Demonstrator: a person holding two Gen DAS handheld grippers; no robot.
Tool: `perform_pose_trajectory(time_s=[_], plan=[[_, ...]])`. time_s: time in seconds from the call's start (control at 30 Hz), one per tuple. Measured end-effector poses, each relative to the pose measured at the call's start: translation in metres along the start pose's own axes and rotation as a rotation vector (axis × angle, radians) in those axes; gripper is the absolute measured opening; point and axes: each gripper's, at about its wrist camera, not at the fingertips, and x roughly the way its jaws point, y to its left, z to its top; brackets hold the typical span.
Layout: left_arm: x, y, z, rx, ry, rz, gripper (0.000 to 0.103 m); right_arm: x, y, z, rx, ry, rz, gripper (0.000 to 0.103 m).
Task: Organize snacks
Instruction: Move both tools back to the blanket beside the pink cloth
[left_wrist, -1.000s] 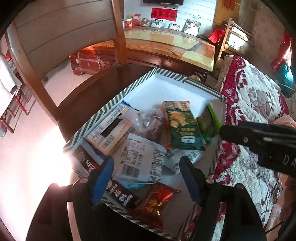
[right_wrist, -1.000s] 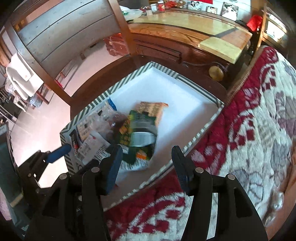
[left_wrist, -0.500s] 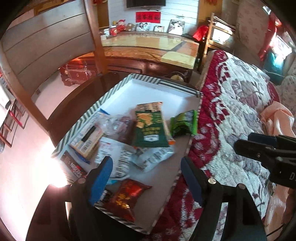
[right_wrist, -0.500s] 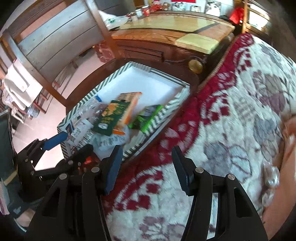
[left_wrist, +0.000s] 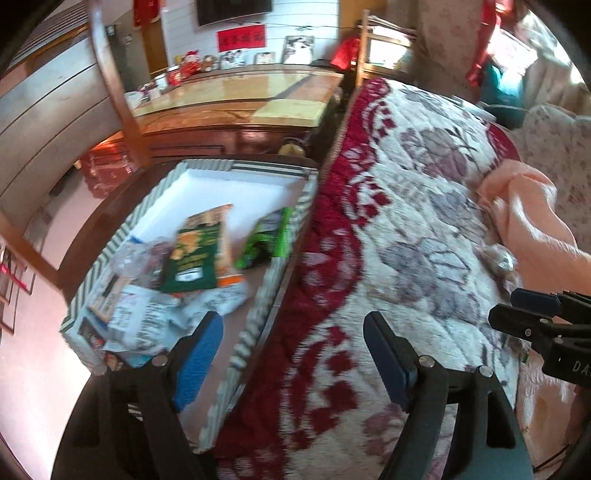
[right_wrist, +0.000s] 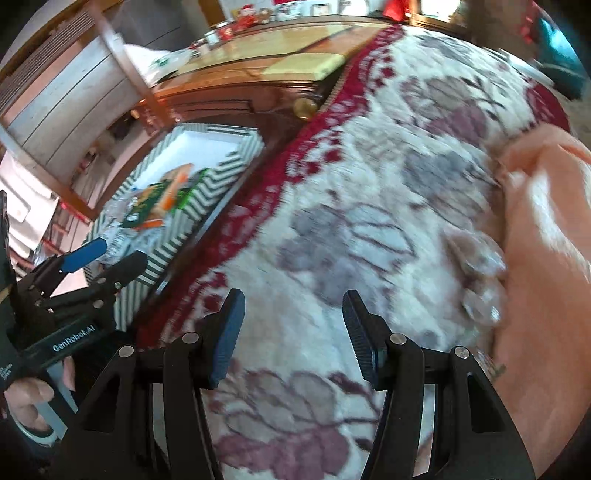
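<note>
A striped box (left_wrist: 258, 314) holds several snack packets: a dark green packet (left_wrist: 194, 254), a bright green packet (left_wrist: 269, 240) and white wrappers (left_wrist: 147, 321). The box also shows in the right wrist view (right_wrist: 207, 192). My left gripper (left_wrist: 293, 354) is open and empty, over the box's right edge and the quilt. My right gripper (right_wrist: 293, 332) is open and empty above the quilt (right_wrist: 369, 166). Clear-wrapped snacks (right_wrist: 476, 258) lie on the quilt by a peach blanket (right_wrist: 546, 240), to the right of the right gripper. They also show in the left wrist view (left_wrist: 498, 258).
The box sits on a dark wooden chair seat (left_wrist: 122, 199) beside the red and white floral quilt (left_wrist: 406, 221). A wooden table (left_wrist: 236, 99) stands behind. The right gripper's body (left_wrist: 546, 332) shows at the right of the left wrist view.
Both grippers have swung to the right, away from the box and over the quilt. The clear-wrapped snacks by the peach blanket have come into view. Both grippers stay open.
</note>
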Motion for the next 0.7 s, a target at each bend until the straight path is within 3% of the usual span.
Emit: perform_pose_trajectory(time_s=[0.4,0.7], plan=[[0.012,-0.068,-0.005,0.123,0.043,-0.093,0.082,-0.013,-0.091,-0.055,0.180,0.052,-0.114,0.056],[0.022,-0.107,-0.008,0.202,0.073,-0.134,0.082,-0.011,-0.127,-0.067,0.267,0.062,-0.151,0.060]])
